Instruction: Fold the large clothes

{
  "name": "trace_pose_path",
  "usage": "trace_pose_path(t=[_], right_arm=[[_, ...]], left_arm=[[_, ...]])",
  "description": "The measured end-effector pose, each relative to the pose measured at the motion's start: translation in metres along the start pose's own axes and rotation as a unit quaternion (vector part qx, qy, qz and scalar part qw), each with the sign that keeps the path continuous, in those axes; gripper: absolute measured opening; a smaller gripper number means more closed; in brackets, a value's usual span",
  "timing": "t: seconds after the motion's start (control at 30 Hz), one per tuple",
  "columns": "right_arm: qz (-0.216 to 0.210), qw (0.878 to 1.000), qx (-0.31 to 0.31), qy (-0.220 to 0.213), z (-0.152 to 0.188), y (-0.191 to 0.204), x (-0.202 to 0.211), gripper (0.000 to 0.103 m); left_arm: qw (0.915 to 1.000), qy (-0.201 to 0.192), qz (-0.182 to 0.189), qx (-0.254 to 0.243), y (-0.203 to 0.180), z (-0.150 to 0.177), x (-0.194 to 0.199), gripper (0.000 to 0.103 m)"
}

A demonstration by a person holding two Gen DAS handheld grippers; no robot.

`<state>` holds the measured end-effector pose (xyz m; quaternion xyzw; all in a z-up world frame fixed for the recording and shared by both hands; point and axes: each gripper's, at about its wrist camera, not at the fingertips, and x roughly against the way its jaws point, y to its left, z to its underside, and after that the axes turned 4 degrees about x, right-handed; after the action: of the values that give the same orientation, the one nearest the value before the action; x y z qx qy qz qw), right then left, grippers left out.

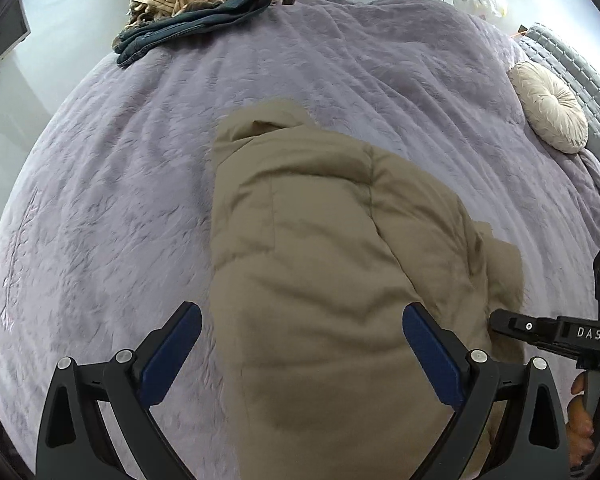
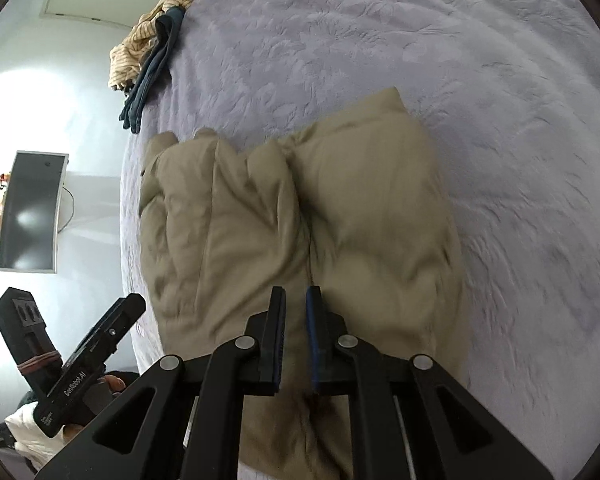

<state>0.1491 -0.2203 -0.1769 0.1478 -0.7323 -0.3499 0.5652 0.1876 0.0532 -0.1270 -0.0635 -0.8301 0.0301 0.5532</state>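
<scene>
A puffy tan quilted jacket (image 1: 320, 240) lies folded into a long bundle on the lilac bed cover (image 1: 120, 180). It also shows in the right wrist view (image 2: 300, 216). My left gripper (image 1: 302, 320) is open, its blue-padded fingers (image 1: 172, 352) spread wide above the jacket's near end, holding nothing. My right gripper (image 2: 296, 300) hovers over the jacket's middle seam with its jaws nearly closed, a narrow gap between them and no cloth in it. The right gripper also shows in the left wrist view (image 1: 504, 322) beside the jacket's right edge. The left gripper shows in the right wrist view (image 2: 132, 306).
A pile of striped cream and dark blue clothes (image 1: 196, 8) lies at the bed's far left corner. A round cream cushion (image 1: 548, 108) and a grey quilted headboard (image 1: 580, 68) are at the right. A monitor (image 2: 32, 212) stands beyond the bed edge.
</scene>
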Motion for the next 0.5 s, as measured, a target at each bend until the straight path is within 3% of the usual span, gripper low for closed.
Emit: trace_pose_path(t=[0.43,0.5], right_arm=[[0.068,0.996,0.054,0.004,0.06,0.045,0.042,0.012],[0.082,0.995,0.063,0.002,0.068,0.05,0.047,0.019]], left_arm=[[0.9996,0.017,-0.008,0.019,0.014,0.039,0.061,0.102],[0.9997,0.016,-0.011,0.015,0.014,0.046,0.069,0.102]])
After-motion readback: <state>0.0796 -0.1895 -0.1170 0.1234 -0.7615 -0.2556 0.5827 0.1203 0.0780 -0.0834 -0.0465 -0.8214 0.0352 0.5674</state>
